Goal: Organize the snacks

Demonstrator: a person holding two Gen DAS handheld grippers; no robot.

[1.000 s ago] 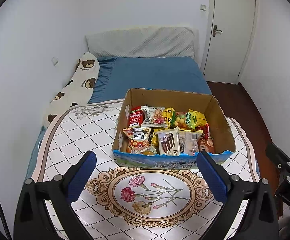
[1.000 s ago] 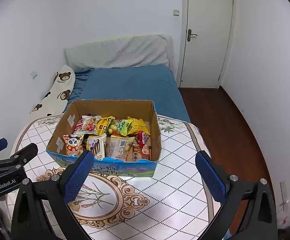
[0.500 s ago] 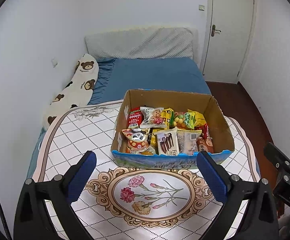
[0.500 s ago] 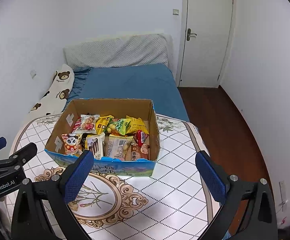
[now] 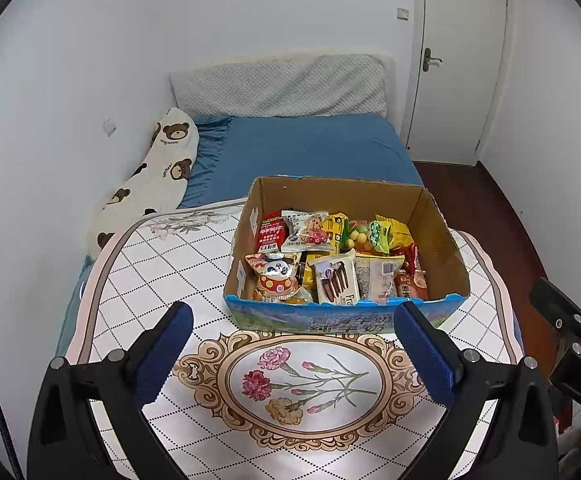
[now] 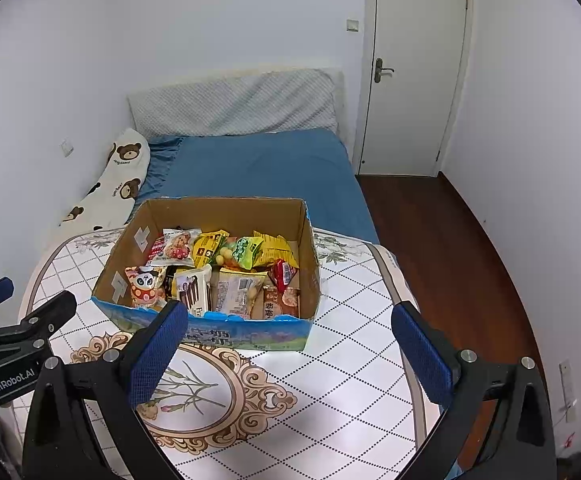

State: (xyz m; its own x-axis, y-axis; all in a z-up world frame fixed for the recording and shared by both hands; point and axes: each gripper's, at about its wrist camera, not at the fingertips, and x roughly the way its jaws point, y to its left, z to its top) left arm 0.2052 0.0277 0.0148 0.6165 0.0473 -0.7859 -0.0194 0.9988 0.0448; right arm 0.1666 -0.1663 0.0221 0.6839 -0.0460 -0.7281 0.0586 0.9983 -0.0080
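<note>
An open cardboard box (image 5: 442, 240) (image 6: 234, 212) with a blue printed front stands on the table, packed with several snack packets. Among them are a panda-print bag (image 5: 276, 274) (image 6: 144, 284), a chocolate-stick packet (image 5: 336, 282) (image 6: 194, 292), a yellow bag (image 5: 390, 232) (image 6: 274, 250) and a red packet (image 5: 270, 234). My left gripper (image 5: 294, 354) hangs open above the floral tablecloth, just in front of the box, with nothing between its fingers. My right gripper (image 6: 290, 354) is open too, in front of the box's right half, and holds nothing.
The round table wears a white checked cloth (image 5: 150, 264) (image 6: 350, 360) with a flower medallion. Behind it lie a blue bed (image 5: 310, 148), a bear-print pillow (image 5: 158, 176) and a grey headboard cushion. A closed white door (image 6: 410, 72) and wooden floor (image 6: 450, 248) are at the right.
Both views have shifted slightly, with the box sitting a touch further left in each. The grippers stay open and the snacks have not moved.
</note>
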